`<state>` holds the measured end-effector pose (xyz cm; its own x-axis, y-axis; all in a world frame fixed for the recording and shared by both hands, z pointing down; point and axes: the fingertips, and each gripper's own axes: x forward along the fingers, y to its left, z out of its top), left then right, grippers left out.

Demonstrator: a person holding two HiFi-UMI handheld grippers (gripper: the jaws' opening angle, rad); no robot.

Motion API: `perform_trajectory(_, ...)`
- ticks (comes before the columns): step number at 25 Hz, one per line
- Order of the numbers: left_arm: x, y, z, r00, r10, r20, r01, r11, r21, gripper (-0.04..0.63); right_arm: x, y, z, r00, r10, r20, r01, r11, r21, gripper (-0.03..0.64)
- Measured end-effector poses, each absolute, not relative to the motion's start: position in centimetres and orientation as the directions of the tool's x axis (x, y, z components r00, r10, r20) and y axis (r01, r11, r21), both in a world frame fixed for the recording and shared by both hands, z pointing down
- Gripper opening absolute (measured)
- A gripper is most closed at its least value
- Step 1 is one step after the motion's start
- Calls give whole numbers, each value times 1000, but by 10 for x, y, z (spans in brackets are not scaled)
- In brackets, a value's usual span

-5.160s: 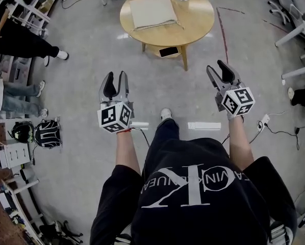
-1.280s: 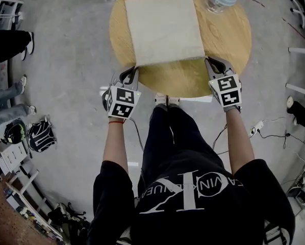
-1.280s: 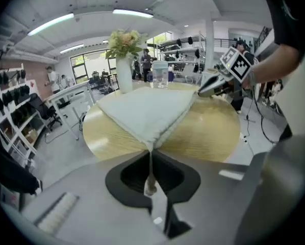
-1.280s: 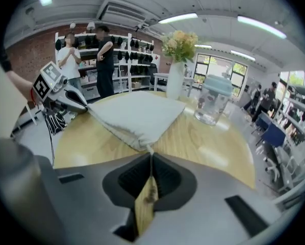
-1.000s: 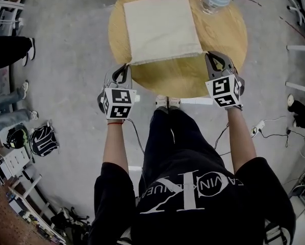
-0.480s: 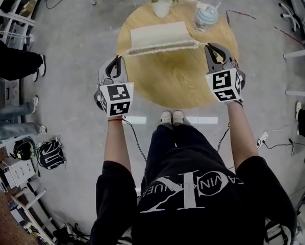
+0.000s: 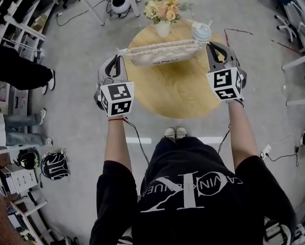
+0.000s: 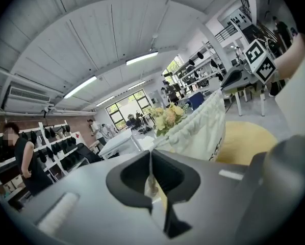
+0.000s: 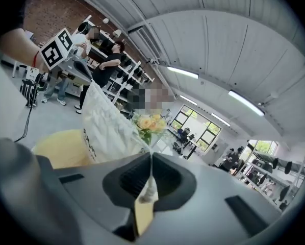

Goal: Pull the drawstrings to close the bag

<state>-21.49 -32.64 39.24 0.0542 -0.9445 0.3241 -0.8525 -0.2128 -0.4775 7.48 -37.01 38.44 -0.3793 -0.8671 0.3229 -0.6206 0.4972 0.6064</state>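
A cream drawstring bag (image 7: 161, 54) hangs in the air over the round wooden table (image 7: 178, 88), strung between my two grippers, its mouth gathered into ruffles along the top. At the bag's left end, my left gripper (image 7: 117, 59) is shut on the left drawstring (image 8: 151, 184), which runs from the jaws to the bag (image 8: 203, 129). My right gripper (image 7: 214, 46) is shut on the right drawstring (image 9: 148, 188) at the other end of the bag (image 9: 104, 120). Each gripper view shows the other gripper's marker cube beyond the bag.
A vase of flowers (image 7: 163, 15) and a lidded cup (image 7: 201, 32) stand at the table's far edge, just behind the bag. People stand by shelving at the left (image 7: 20, 70). Desks and chairs line the right side of the room.
Both grippers have risen and moved forward, still shut on the strings. The bag, flat on the table a second ago, now hangs off the table with its mouth bunched.
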Motion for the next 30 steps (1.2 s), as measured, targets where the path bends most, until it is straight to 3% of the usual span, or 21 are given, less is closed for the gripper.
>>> perform_trajectory(7, -214, -319, 355, 18, -966, 258, -770, -178, -612, 18, 77, -365, 343, -360, -901, 242, -633, 427, 646, 21)
perform_trajectory(30, -230, -320, 312, -47, -982, 182, -706, -96, -702, 17, 99, -379, 306, -273, -942, 194, -574, 321, 753, 21)
